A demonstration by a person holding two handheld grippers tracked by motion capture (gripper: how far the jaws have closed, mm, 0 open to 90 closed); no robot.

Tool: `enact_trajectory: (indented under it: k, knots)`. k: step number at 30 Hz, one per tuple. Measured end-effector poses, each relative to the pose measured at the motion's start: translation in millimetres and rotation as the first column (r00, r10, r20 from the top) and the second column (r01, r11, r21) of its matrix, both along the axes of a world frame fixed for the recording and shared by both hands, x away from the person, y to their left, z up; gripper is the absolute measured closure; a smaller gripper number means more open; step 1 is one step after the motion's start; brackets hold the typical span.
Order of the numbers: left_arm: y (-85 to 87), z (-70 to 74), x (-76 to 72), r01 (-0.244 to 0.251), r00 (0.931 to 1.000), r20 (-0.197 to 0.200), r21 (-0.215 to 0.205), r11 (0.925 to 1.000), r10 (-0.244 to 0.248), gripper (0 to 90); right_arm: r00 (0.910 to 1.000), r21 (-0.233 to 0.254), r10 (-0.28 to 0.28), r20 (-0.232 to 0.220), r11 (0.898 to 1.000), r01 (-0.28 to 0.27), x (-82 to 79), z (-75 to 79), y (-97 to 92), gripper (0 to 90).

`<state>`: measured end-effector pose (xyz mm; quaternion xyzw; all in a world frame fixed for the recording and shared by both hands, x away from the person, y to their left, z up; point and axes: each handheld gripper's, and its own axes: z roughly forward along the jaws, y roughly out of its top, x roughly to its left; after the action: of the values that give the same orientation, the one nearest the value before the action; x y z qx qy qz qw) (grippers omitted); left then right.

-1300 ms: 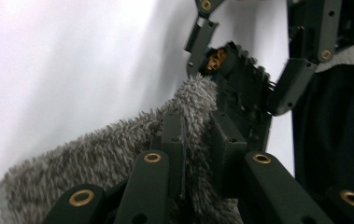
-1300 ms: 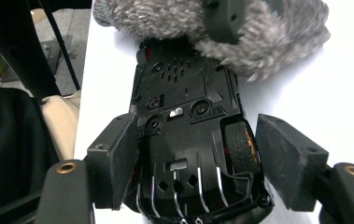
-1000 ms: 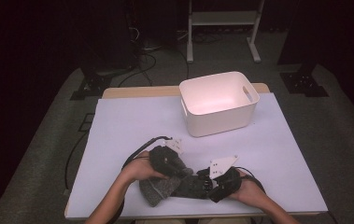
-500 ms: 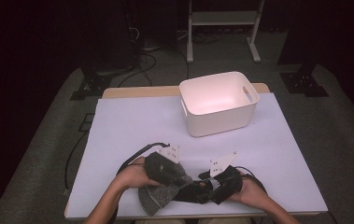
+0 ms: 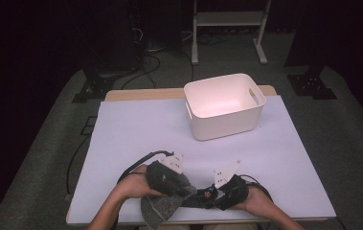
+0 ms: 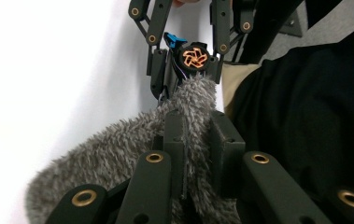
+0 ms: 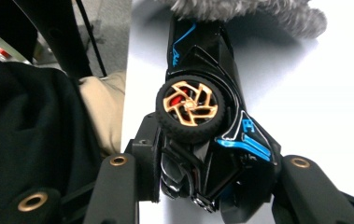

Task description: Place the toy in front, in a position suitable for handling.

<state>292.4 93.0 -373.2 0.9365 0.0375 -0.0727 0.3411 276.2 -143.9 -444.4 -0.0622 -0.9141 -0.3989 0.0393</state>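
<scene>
A grey fuzzy cloth [image 5: 162, 211] hangs at the near table edge, pinched by my left gripper [image 5: 185, 189], which is shut on a fold of it [image 6: 197, 126]. The cloth [image 6: 118, 144] reaches up to a black toy car [image 6: 194, 57] with gold wheels and blue trim. My right gripper [image 5: 209, 194] has just been closing its jaws, and their pads now press both sides of the car [image 7: 198, 51]. In the right gripper view, the right gripper [image 7: 212, 172] holds the car's rear, and the cloth [image 7: 258, 11] covers its far end.
A white plastic bin [image 5: 227, 122] stands empty at the back right of the white table sheet [image 5: 145, 129]. Cables trail from both grippers near the front edge. The person's dark clothing sits close behind the near edge.
My left gripper has shifted slightly toward the near edge with the cloth, which now hangs lower over the edge. The right hand has stayed in place.
</scene>
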Motion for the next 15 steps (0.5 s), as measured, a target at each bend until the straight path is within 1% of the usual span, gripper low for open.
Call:
enact_trajectory:
  k: [1,2,3,5,7,8,10,11,12,13,15]
  knots:
    - [-0.1,2.6,1.8,-0.007,0.9999,0.009,-0.003,1.0,0.007,79.0,0.9997,-0.008,0.0,0.023,1.0,0.001,0.5,0.8,1.0,56.1]
    - [0.0,4.6,3.2,-0.008,0.9999,0.013,-0.003,1.0,0.008,79.0,0.9984,-0.018,-0.009,0.056,1.0,0.01,1.3,2.0,2.1,56.1]
    - [-0.3,6.6,4.9,-0.016,0.9997,0.017,-0.005,0.9999,0.016,79.0,0.9978,-0.021,-0.006,0.066,1.0,0.007,2.8,2.6,2.6,56.1]
    - [-1.6,10.0,9.1,-0.03,0.9991,0.032,0.009,0.9995,0.03,78.7,0.9973,-0.02,0.001,0.073,1.0,0.0,7.5,4.6,3.3,56.7]
    - [-3.2,12.9,14.0,-0.04,0.9983,0.042,0.015,0.9991,0.04,78.3,0.9903,-0.042,-0.008,0.139,0.999,0.014,11.6,7.5,4.3,56.9]
    - [-4.2,13.9,16.1,-0.047,0.9976,0.051,0.014,0.9988,0.047,78.3,0.9886,-0.043,-0.02,0.149,0.999,0.027,15.1,8.8,4.1,56.9]
    - [-5.9,14.1,20.4,-0.059,0.997,0.052,0.016,0.9981,0.058,78.3,0.9897,-0.033,-0.046,0.135,0.998,0.051,23.9,7.8,1.4,56.9]
    - [-6.8,13.2,22.7,-0.056,0.9972,0.052,0.018,0.9983,0.055,78.4,0.9916,-0.026,-0.049,0.12,0.998,0.053,26.6,6.1,0.0,56.9]
    - [-8.3,11.8,23.7,-0.06,0.9969,0.052,0.022,0.9979,0.059,78.3,0.9941,-0.017,-0.052,0.095,0.998,0.054,29.1,3.1,-1.6,56.7]
    - [-9.7,10.1,24.4,-0.061,0.997,0.05,0.028,0.9978,0.059,78.3,0.9945,0.002,-0.058,0.087,0.998,0.058,29.8,0.4,-3.6,56.5]
    - [-11.9,6.5,25.4,-0.053,0.9978,0.041,0.035,0.998,0.052,78.3,0.9954,0.013,-0.071,0.064,0.997,0.07,29.0,-0.8,-5.8,54.6]
